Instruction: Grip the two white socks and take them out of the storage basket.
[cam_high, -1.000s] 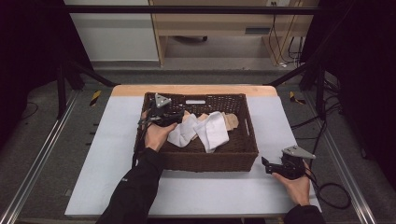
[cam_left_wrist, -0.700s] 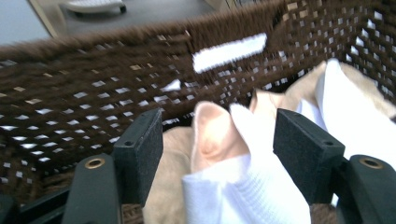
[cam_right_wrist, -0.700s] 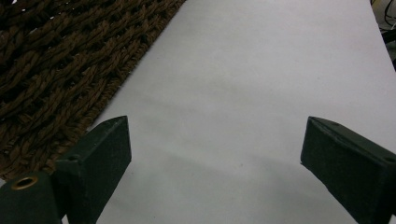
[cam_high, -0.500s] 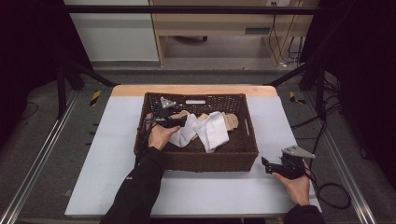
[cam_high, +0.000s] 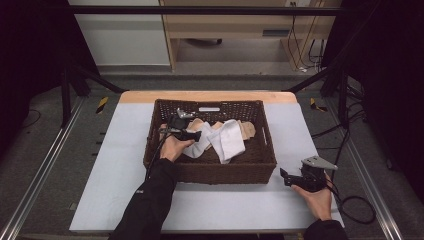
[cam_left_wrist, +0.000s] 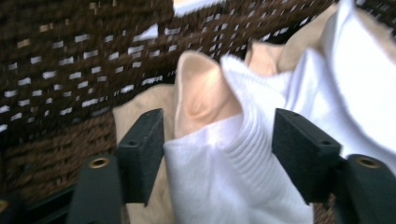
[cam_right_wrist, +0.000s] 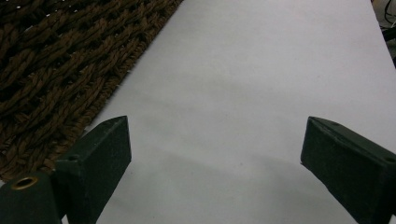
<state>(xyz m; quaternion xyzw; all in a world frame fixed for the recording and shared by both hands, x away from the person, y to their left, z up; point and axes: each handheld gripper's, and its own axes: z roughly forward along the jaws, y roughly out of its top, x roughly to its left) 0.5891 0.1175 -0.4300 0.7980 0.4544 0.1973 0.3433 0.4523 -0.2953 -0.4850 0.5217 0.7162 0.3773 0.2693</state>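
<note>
A brown wicker basket (cam_high: 225, 172) stands in the middle of the table and holds white socks (cam_high: 227, 140) and beige socks (cam_high: 247, 131). My left gripper (cam_high: 196, 134) is inside the basket at its left side, open. In the left gripper view its jaws (cam_left_wrist: 219, 154) straddle the ribbed cuff of a white sock (cam_left_wrist: 233, 182) without closing on it, and a beige sock (cam_left_wrist: 201, 93) lies just behind. My right gripper (cam_high: 284, 176) rests low over the table off the basket's front right corner. It is open (cam_right_wrist: 215, 154) with nothing between its jaws.
The white table top (cam_high: 115, 165) runs around the basket, with wide room at the front and left. The basket's woven wall (cam_right_wrist: 46, 70) is close on the right gripper's left. A cable (cam_high: 357, 210) trails off the right edge. Metal frame rails flank the table.
My left gripper has moved right and nearer within the basket, onto the white sock. The right gripper has stayed still.
</note>
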